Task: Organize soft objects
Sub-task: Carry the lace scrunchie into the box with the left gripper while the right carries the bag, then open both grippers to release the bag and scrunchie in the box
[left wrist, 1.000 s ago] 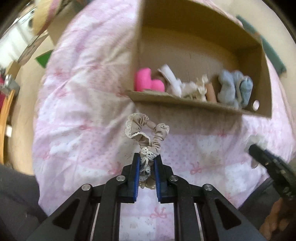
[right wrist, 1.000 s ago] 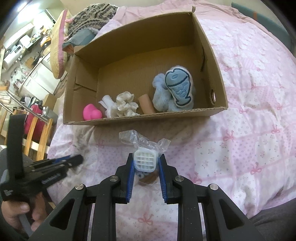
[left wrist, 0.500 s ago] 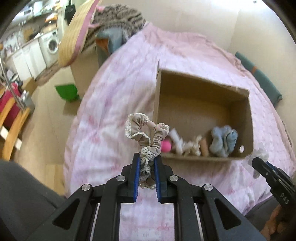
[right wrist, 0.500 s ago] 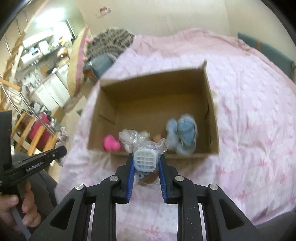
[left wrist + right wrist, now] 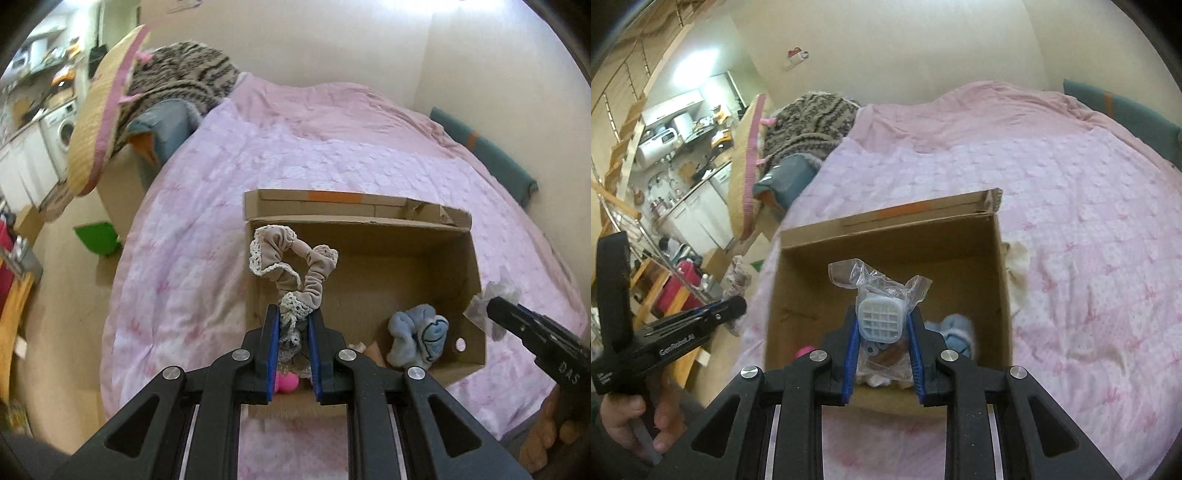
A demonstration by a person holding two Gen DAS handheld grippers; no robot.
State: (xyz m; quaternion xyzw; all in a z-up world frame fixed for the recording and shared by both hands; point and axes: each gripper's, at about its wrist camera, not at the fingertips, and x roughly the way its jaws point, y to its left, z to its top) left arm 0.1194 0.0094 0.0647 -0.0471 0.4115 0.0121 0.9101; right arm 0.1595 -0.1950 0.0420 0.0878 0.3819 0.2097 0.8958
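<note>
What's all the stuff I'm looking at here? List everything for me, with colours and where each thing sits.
Cardboard box: one, brown, open, on the bed.
Bedspread: one, pink, patterned, covers the bed.
Scrunchie: one, beige with white lace, held up over the box.
Bagged toy: one, pale grid-faced piece in clear plastic, held over the box.
Plush fish: one, light blue, inside the box at its near right.
Pink toy: one, bright pink, inside the box at its near left, mostly hidden.
Striped blanket: one, grey and black, at the bed's far left.
Teal cushion: one, along the wall on the right.
Green bin: one, on the floor on the left.
Left tool: black with blue pads, shut on the scrunchie.
Right tool: the same, shut on the bagged toy.
</note>
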